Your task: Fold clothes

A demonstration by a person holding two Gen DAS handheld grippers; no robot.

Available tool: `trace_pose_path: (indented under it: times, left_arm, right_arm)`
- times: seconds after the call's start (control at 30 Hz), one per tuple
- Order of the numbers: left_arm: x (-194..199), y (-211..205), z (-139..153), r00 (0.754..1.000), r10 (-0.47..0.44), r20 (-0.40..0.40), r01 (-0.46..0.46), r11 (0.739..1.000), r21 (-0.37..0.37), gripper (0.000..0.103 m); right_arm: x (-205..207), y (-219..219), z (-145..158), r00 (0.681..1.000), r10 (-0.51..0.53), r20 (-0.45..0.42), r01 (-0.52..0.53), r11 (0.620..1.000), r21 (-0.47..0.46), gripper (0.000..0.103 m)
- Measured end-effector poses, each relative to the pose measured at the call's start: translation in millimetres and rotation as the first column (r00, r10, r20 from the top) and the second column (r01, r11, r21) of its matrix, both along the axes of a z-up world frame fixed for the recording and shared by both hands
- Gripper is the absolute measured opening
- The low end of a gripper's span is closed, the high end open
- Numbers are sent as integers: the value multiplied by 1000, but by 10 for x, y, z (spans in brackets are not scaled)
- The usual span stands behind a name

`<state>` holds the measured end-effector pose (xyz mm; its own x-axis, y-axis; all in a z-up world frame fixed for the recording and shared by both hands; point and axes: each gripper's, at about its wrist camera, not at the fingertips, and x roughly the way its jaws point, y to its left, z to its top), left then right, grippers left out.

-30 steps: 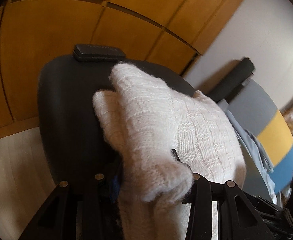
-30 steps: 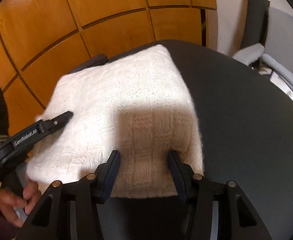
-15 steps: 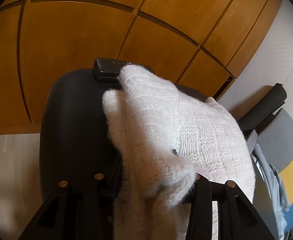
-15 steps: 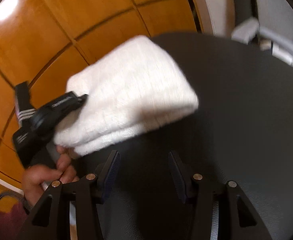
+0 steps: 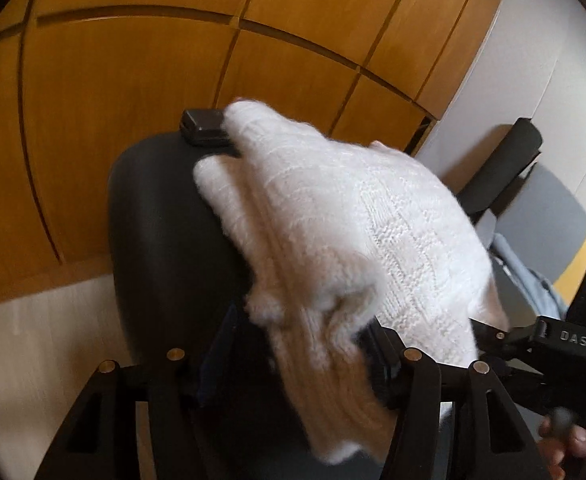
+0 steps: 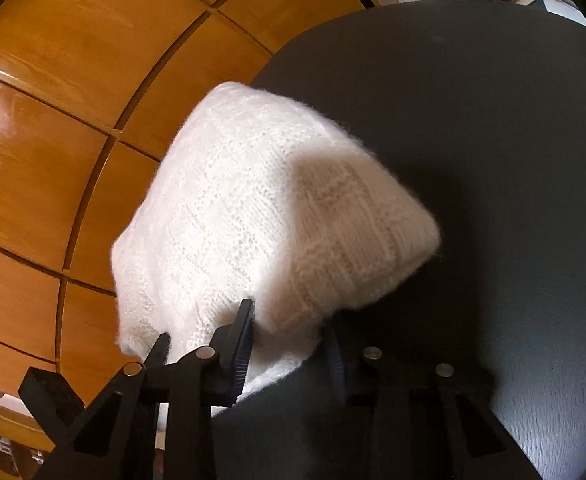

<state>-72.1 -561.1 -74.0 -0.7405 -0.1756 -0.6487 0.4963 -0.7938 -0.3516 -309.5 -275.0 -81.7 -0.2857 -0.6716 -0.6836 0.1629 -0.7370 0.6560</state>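
Left gripper (image 5: 305,344), lower centre of the left wrist view: jaws parting, folded white knit sweater (image 5: 357,240) between them, draped over the right finger. Right gripper (image 6: 289,340), lower centre of its view: jaws closing around the sweater's near edge. Sweater lies on the dark table (image 6: 493,140).

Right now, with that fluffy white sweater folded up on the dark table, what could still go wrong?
1. The sweater sits near the table edge by the wooden wall; a nudge could push it off.
2. The left hand-held gripper is opening with knit between its fingers, so the fold may spring loose.
3. The right hand-held gripper is closing on the sweater's near edge; its ridged fingers could snag the fuzzy yarn or drag the layers askew.
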Motion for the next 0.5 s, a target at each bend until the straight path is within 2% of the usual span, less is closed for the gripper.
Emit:
trace_pose_path:
  times: [0.13,0.17,0.27,0.4,0.5]
  left_arm:
    - [-218,-91,2,999,30,21,-29,999,-13,62]
    - [-254,-106,3,999,33,24,-32,999,-18,63]
    - [-242,-171,-17,1000,25,16,-25,1000,15,66]
    - [46,-185,13,999,52,-3,-52,997,63,77]
    - [300,-88,2,999,46,-19,-44,996,78,77]
  right_arm:
    - [-94,-3,-45,999,-18,32,20,999,-46,37]
    - [-55,34,-42,999,-20,34,21,998,-54,42]
    - [208,221,3,1000,-15,20,16,998,-57,42]
    - [852,652,32,998,-27,-51,26,999,-20,42]
    - [1328,970,69,993,-40,-107,43,999,27,42]
